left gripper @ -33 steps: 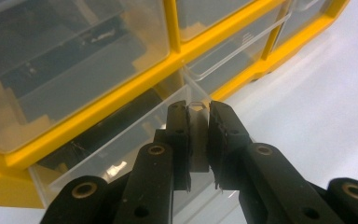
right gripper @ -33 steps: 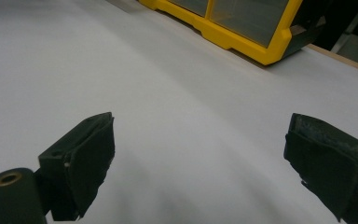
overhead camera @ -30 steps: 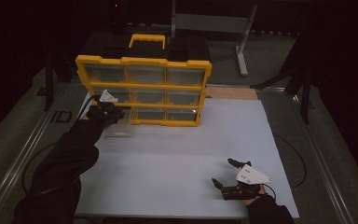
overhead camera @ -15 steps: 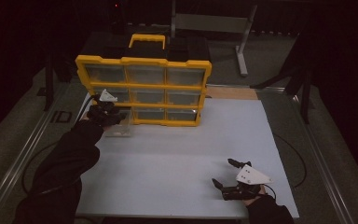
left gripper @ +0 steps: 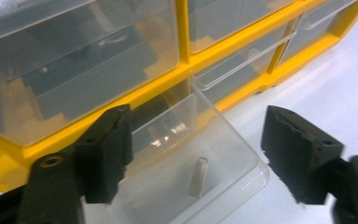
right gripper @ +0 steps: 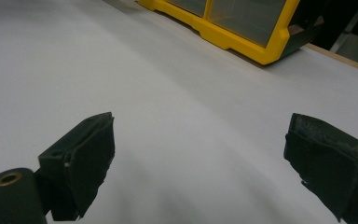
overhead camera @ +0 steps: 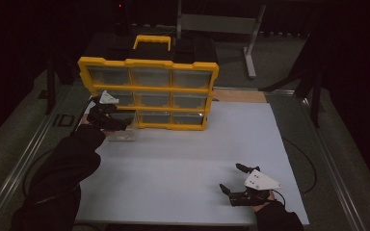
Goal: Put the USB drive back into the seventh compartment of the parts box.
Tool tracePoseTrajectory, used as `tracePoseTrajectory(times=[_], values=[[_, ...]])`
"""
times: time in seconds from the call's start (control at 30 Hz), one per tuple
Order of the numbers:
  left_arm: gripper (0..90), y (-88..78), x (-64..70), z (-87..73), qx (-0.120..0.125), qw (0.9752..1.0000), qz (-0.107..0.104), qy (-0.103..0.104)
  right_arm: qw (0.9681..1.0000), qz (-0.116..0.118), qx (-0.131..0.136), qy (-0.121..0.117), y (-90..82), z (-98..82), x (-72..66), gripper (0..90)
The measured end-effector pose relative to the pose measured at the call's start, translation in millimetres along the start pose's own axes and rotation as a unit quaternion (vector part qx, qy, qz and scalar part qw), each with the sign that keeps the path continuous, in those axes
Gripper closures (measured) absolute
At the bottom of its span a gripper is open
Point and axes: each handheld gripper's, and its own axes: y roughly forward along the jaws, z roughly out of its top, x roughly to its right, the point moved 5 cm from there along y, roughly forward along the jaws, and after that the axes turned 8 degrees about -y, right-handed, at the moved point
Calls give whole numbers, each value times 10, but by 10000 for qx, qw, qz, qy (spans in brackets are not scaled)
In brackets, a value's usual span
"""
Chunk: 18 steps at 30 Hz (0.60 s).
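Left claw [left gripper: 196, 154]: jaws just spreading over pulled-out clear drawer [left gripper: 200, 172], freeing it. Right claw [overhead camera: 239, 179]: spread, parked idle on tabletop [overhead camera: 183, 163].

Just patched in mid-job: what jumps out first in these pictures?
The yellow organizer with clear drawers stands at the far left of the white table. Its bottom-left drawer is pulled out, with a small pale peg lying in it. The left gripper sits over that drawer, its jaws having just been opening and apart from the walls; the right gripper rests open near the front edge.
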Motion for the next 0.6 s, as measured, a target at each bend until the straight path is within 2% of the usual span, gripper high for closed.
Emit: tracePoseTrajectory(times=[0.1, 0.17, 0.23, 0.37, 0.43, 0.6], values=[[188, 5, 11, -12, -9, 10000, 23, 4, 10000, -11, -16, 1, 3, -2, -4, 88], [145, -2, 29, -30, -54, 10000, -58, -4, 10000, -13, -4, 23, 2, 0, -2, 88], [39, -7, 51, -42, -78, 9998, -194, 60, 10000, -6, 4, -2, 0, -1, -1, 88], [23, -14, 56, -56, -76, 9998, -172, 34, 10000, -1, 2, 14, -1, 0, -1, 88], [7, -23, 60, -55, -48, 9997, -231, -5, 10000, 0, -7, 6, 0, -1, -2, 88], [4, -39, 93, -59, -46, 9998, -205, 51, 10000, -12, -6, 24, 4, 0, -3, 88]])
